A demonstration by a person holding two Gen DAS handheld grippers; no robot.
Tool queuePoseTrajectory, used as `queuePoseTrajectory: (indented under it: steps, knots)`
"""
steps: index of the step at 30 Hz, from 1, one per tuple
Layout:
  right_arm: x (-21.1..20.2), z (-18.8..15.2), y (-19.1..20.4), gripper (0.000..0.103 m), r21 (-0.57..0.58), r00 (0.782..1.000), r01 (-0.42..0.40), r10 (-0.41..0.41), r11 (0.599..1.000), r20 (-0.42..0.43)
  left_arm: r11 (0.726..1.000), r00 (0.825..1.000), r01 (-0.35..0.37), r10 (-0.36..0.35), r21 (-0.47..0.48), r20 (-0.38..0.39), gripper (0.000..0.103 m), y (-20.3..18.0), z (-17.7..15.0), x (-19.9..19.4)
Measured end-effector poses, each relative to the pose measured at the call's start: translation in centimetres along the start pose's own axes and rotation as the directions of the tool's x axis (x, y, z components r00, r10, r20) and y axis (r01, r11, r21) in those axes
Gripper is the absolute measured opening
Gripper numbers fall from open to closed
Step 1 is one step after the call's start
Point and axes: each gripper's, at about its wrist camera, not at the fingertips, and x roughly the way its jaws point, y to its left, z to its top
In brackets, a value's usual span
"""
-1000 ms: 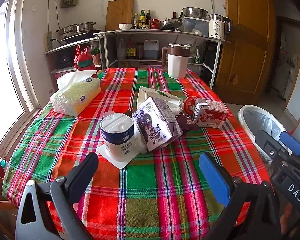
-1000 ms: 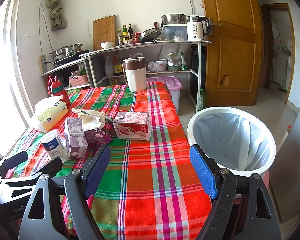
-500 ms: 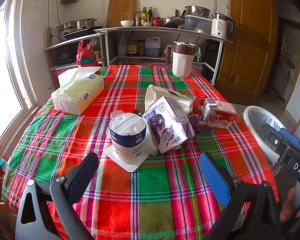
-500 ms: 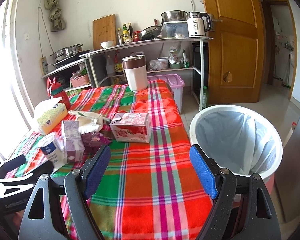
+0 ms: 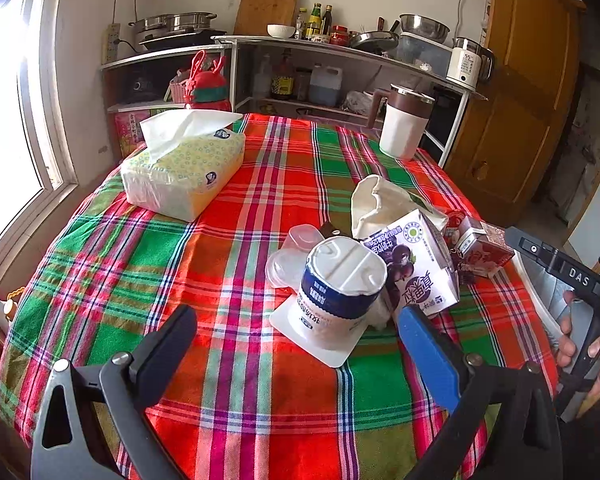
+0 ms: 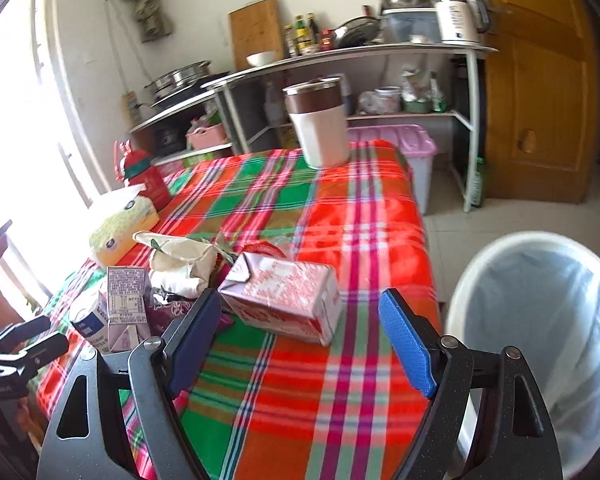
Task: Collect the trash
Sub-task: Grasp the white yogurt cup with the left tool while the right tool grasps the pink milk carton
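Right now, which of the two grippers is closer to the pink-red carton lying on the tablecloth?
Right. The right gripper is open with the pink-red carton just ahead of its jaws; the left gripper faces the blue-banded cup, further left.

It was a home kitchen: grey metal shelves (image 5: 340,46) held steel pots (image 5: 174,22), sauce bottles (image 5: 315,20), a wooden chopping board (image 5: 268,4) and a white electric kettle (image 5: 466,64).

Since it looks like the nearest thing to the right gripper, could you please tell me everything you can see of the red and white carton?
The red and white carton is a small paperboard drink box with a folded gable end. It lies on its side on the plaid tablecloth, at the right end of the litter pile, apart from the bin. It lies just beyond the right gripper, whose fingers stand open, untouched.
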Motion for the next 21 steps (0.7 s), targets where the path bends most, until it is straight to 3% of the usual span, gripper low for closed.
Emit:
queuePoseTrajectory:
  steps: [4,8,14,16,21]
  knots:
    - [1.5,1.4,-0.2,0.081,-0.016,1.0,-0.024,0.024,1.0,-0.009,1.0,1.0,0.027,-0.027,0.009,-0.006,0.102,0.1,0.1,0.7]
    - [3.5,1.8,0.6,0.081,-0.106,0.997,-0.068,0.063,0.992,-0.052,0.999,0.999,0.034,-0.034,-0.001,-0.035,0.102,0.3,0.3,2.0]
    - [4.5,1.2,0.2,0.081,-0.103,0.98,-0.179,0.168,0.978,-0.11,0.997,0.996,0.073,-0.073,0.003,-0.047,0.102,0.0,0.6,3.2]
    - [4.3,1.0,0.5,0.081,-0.122,0.97,-0.217,0.201,0.968,-0.135,0.996,0.994,0.086,-0.087,-0.013,-0.062,0.096,0.2,0.7,3.7]
    - [3.9,0.2,1.0,0.081,-0.165,0.957,-0.247,0.213,0.955,-0.2,0.995,0.992,0.095,-0.097,-0.037,-0.075,0.093,0.7,0.7,4.1]
